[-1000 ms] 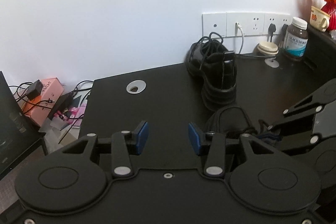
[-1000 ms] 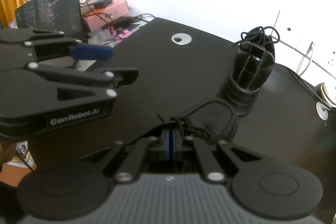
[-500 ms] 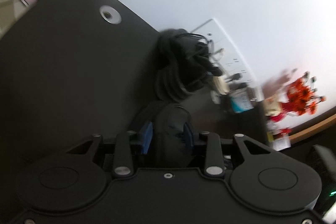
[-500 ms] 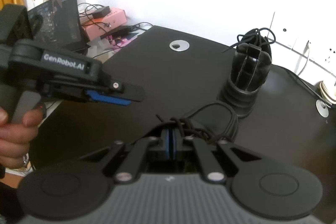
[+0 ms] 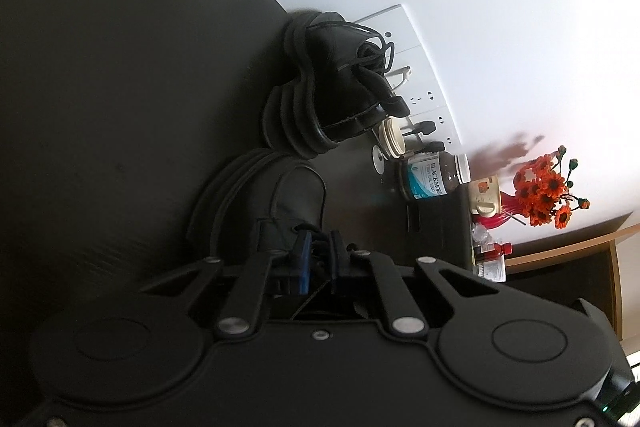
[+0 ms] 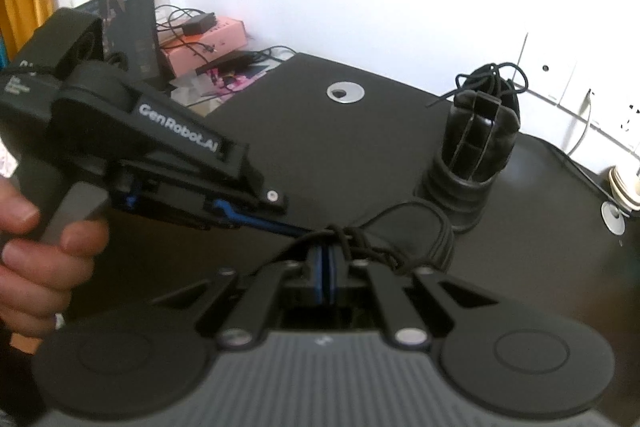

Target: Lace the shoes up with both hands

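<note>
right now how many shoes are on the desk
2. One black shoe stands far back near the wall sockets; the other shoe lies close in front of the cameras, where both grippers meet at its laces. None seems hidden.

Left gripper (image 6: pixel 296 227) came down from 9 o'clock and rolled hard over: left wrist view now has the table (image 5: pixel 100 87) tilted, wall at 2 o'clock. Jaws were wide apart over bare tabletop; now closing at the near shoe's (image 5: pixel 296 195) laces (image 6: pixel 360 239), which lie between the blue pads (image 5: pixel 304 261), right beside the right gripper (image 6: pixel 325 267).
</note>
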